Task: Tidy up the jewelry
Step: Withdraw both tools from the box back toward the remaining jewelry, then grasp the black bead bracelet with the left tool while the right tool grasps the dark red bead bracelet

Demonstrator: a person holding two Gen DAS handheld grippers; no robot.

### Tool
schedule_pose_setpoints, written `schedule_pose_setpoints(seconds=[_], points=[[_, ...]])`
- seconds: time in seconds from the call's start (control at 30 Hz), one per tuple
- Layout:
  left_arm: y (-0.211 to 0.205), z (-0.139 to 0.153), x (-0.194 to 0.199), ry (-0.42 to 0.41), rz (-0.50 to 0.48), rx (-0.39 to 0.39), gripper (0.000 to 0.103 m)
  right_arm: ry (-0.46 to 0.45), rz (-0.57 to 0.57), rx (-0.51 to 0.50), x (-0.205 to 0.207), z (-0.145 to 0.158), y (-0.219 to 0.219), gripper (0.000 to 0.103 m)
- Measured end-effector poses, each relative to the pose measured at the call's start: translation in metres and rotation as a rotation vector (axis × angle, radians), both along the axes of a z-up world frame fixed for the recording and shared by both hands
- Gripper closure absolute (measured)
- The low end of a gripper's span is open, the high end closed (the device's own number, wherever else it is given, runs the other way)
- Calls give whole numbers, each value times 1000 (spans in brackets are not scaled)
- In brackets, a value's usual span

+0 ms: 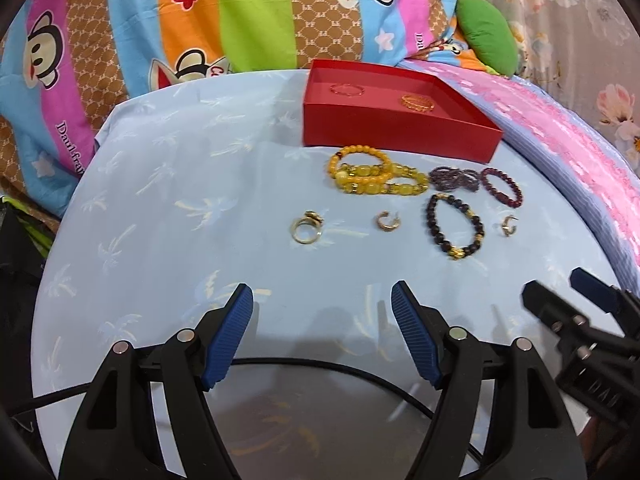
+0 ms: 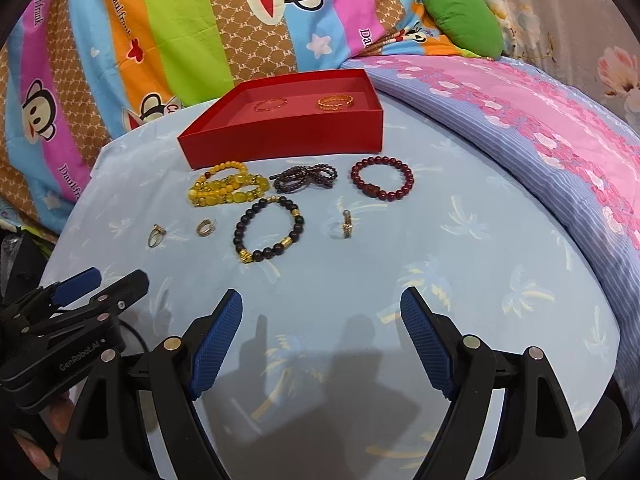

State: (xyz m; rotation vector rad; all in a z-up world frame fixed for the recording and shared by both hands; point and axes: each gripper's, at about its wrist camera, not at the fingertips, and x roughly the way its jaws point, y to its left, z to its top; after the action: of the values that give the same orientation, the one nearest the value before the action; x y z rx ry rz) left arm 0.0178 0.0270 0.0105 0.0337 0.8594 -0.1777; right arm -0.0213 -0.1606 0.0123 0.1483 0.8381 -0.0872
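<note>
Both grippers hover empty above a pale blue cloth. The left gripper [image 1: 322, 300] has its jaws wide apart. The right gripper [image 2: 322, 306] is wide too, with nothing between its jaws. Loose bracelets, rings and a black bead bracelet [image 2: 269, 229] lie mid-frame, above both; the red box [image 2: 280, 136] sits beyond. The right gripper looks nearer this bracelet.

Box [image 1: 396, 132]: red. Cloth [image 1: 180, 208]: pale blue, faint palm print. Bracelets: yellow [image 1: 376, 176], dark purple [image 1: 454, 179], dark red [image 1: 503, 187], black with gold beads [image 1: 454, 226]. Quilt [image 1: 160, 20]: multicolour stripes, cartoon monkeys. Blanket [image 2: 540, 120]: pink flowers on lilac. Gripper pads [image 1: 228, 336]: blue.
</note>
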Motion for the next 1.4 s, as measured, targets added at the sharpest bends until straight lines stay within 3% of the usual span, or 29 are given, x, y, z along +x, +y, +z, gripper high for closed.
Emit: schedule_pose_setpoints(seconds=[0.3,0.53,1.13,1.4], points=[[23,-6,16,20,66,-13,35,5,-41,6,10,-4,-17,25],[16,-6,23,12,52,-13,35,9,-42,0,17,-7,-18,25],[-46,8,43,-13,-59,-40,35,0,-104,-30,54,-8,-46,25],[-80,-10,60,12,-113,7,38,5,-121,-25,60,-11,-57,25]])
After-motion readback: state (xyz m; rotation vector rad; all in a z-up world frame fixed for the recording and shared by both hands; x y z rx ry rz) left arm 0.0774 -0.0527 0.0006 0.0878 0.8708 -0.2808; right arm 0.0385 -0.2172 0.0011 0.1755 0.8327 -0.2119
